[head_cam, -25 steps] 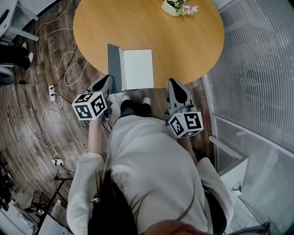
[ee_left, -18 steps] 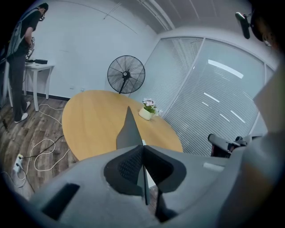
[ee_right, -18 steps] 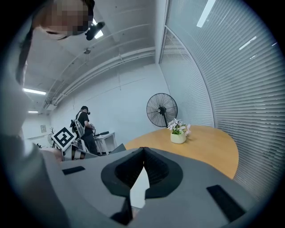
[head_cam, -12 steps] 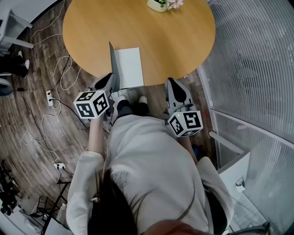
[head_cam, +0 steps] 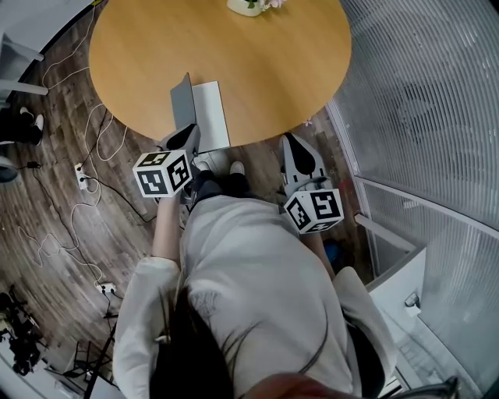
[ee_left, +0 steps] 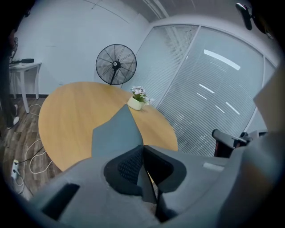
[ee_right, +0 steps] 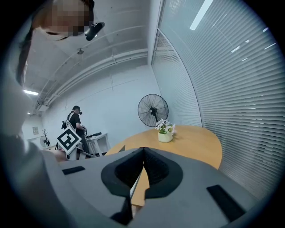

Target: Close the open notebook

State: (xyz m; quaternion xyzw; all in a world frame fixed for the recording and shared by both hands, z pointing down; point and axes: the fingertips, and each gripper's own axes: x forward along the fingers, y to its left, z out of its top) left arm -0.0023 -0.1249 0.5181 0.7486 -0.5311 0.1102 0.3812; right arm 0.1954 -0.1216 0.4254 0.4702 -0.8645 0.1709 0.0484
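A grey-covered paper notebook (head_cam: 209, 115) lies at the near edge of the round wooden worktop (head_cam: 265, 70), left of centre in the head view. Its white page lies flat and its grey cover (head_cam: 182, 101) stands raised, close to upright. The left tongs (head_cam: 187, 134) are closed on the cover's near edge, and in the left gripper view the grey sheet rises just beyond the pinched tips. The right tongs (head_cam: 292, 140) sit lower right of the notebook, off the worktop's edge, with jaws together and nothing between them. A small white flowerpot (head_cam: 248, 6) stands at the top edge.
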